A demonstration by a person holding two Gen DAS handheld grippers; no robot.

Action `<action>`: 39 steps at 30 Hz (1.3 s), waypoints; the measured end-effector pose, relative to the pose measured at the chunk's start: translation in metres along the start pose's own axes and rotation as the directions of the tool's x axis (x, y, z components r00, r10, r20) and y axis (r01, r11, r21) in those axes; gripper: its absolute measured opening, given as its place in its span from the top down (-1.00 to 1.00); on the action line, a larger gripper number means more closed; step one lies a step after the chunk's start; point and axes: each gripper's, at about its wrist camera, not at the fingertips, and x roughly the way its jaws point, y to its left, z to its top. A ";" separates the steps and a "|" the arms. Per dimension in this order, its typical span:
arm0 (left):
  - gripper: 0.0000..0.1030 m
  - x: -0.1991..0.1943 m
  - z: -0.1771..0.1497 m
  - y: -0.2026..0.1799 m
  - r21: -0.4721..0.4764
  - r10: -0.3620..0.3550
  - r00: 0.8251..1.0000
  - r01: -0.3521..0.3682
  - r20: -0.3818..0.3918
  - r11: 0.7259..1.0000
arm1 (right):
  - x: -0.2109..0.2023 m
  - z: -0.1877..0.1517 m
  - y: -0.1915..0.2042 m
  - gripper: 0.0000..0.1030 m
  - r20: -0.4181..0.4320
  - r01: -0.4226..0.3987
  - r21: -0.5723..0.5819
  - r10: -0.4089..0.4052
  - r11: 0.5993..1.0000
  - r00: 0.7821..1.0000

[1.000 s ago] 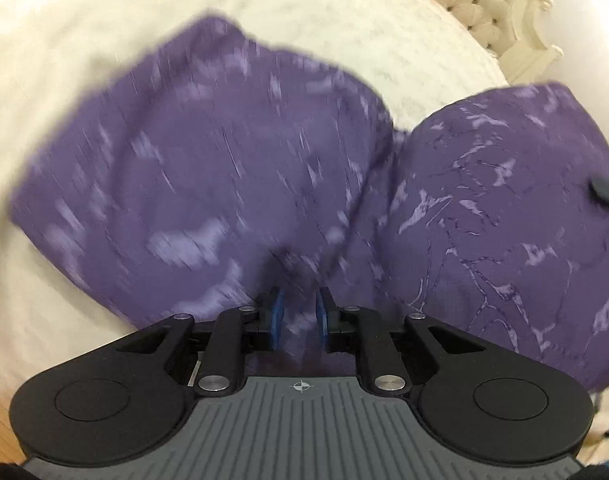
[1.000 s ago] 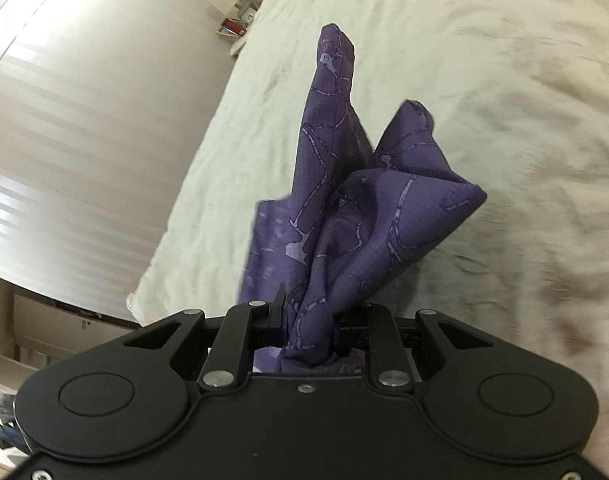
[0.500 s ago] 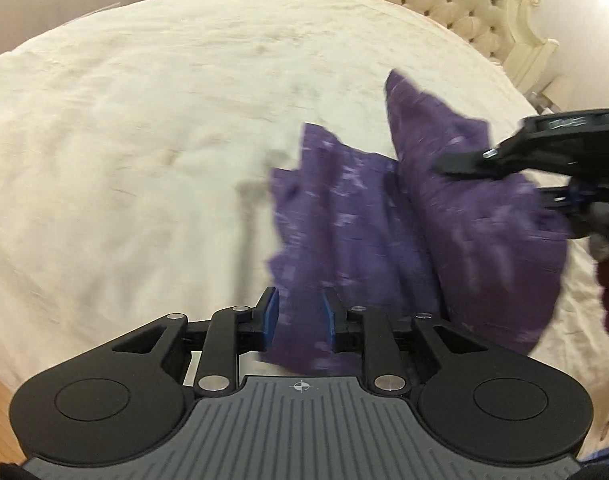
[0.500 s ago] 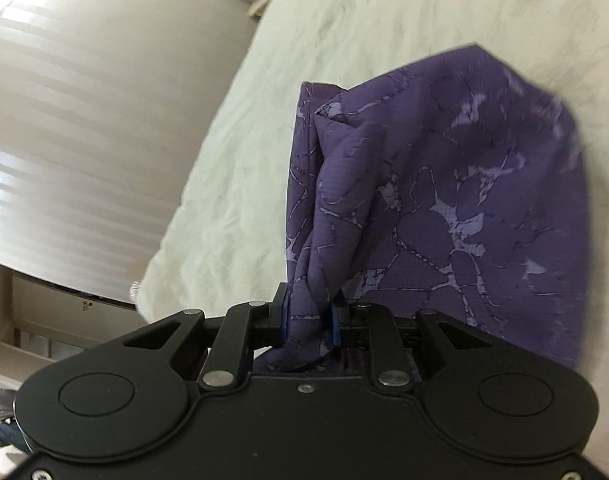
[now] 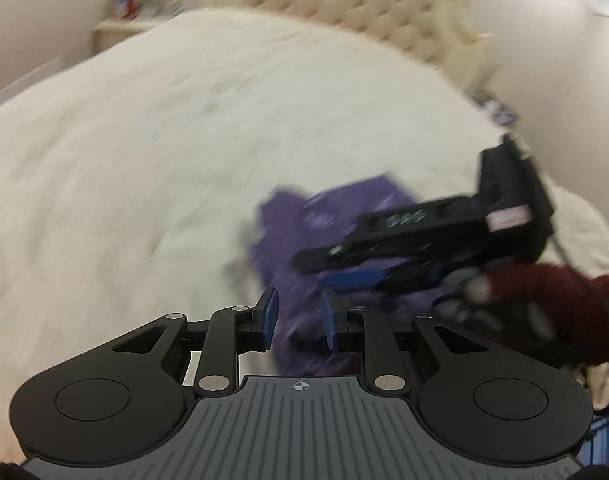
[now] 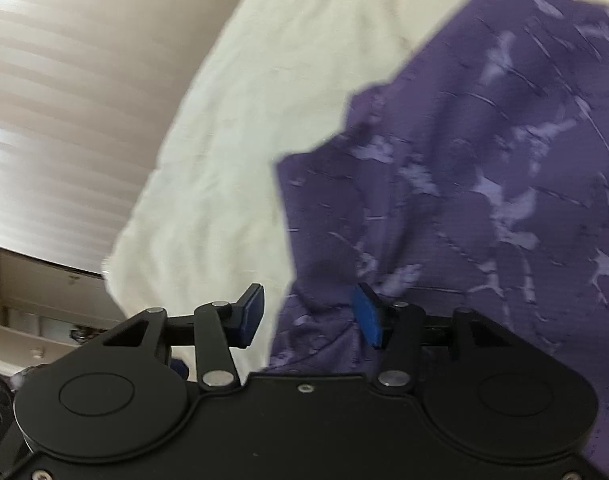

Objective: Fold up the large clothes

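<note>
Purple garment (image 6: 484,184) bunched on cream bedspread (image 5: 144,160) by tufted headboard (image 5: 344,12), both grippers' jaws parted, empty.

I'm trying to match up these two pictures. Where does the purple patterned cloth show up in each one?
Left wrist view: the purple cloth lies crumpled right of centre on the cream bedspread, partly behind the right gripper.
Right wrist view: the cloth fills the right half, with the bedspread to its left.
Shared landmark: the cream bedspread under the cloth.
</note>
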 end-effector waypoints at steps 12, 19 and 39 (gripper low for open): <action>0.39 0.100 0.001 -0.050 0.242 -0.140 0.978 0.175 -0.153 0.954 | -0.136 -0.014 -0.032 -0.26 0.353 0.176 0.058 -0.185 0.983 0.917; 0.40 0.136 -0.036 -0.016 0.158 -0.087 0.946 0.142 -0.312 0.977 | -0.147 -0.013 -0.032 0.45 0.367 0.415 0.018 -0.392 0.910 0.844; 0.40 0.146 -0.030 -0.016 0.103 -0.111 0.939 0.152 -0.325 0.983 | -0.063 0.067 -0.018 0.49 0.280 0.582 -0.125 -0.534 0.804 0.798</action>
